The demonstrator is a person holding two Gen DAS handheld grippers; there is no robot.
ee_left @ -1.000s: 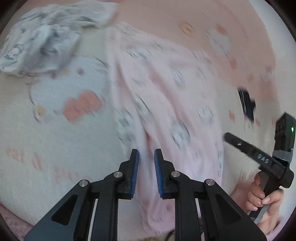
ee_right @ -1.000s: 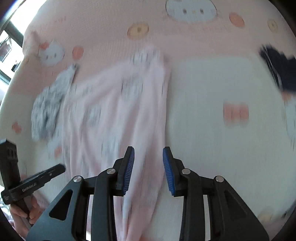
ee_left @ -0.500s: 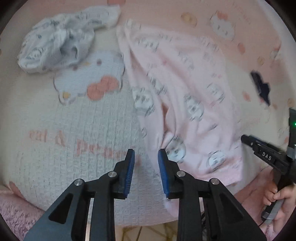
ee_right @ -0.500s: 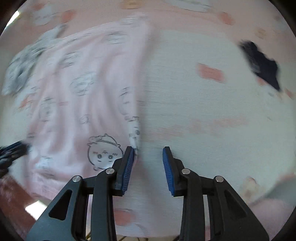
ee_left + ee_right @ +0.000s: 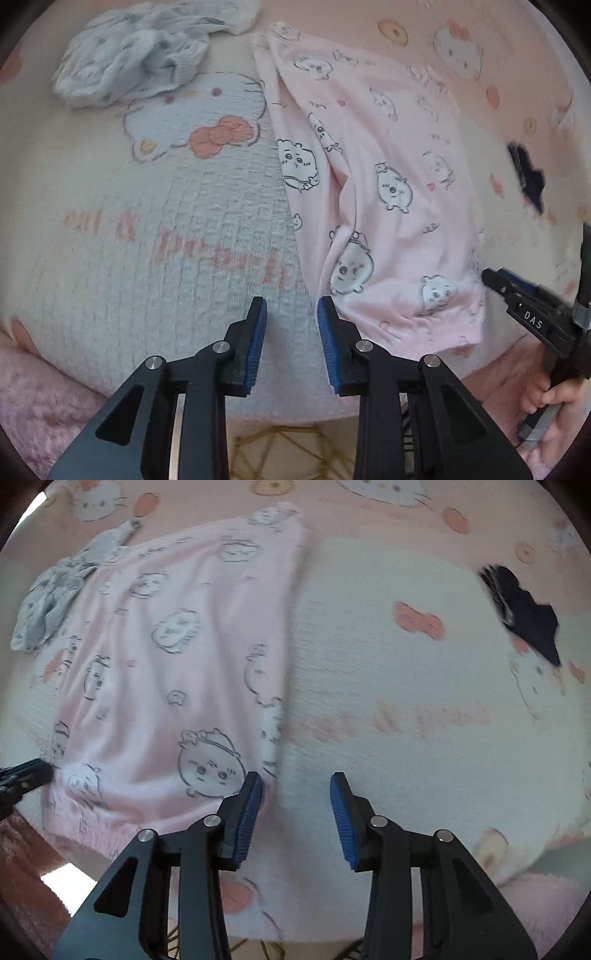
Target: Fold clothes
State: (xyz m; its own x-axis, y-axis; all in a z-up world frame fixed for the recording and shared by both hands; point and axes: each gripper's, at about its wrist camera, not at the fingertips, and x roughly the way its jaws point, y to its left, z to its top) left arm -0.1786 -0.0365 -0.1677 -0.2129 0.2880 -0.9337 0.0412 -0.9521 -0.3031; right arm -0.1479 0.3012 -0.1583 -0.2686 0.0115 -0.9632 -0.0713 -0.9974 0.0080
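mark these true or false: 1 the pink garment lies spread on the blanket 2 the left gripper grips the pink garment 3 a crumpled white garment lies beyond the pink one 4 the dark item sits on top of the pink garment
1. True: the pink garment lies spread on the blanket.
2. False: the left gripper is opening, nothing between its jaws.
3. True: the white garment is crumpled there.
4. False: the dark item lies apart on the blanket.

Soft, even daylight is seen in both views, with no hard shadows and no glare. Strong fisheye bending and dark vignetted corners are present. Motion blur is shown at the bedspread (image 5: 388, 686) edges; the pink garment (image 5: 388, 192) is rendered fairly sharp.
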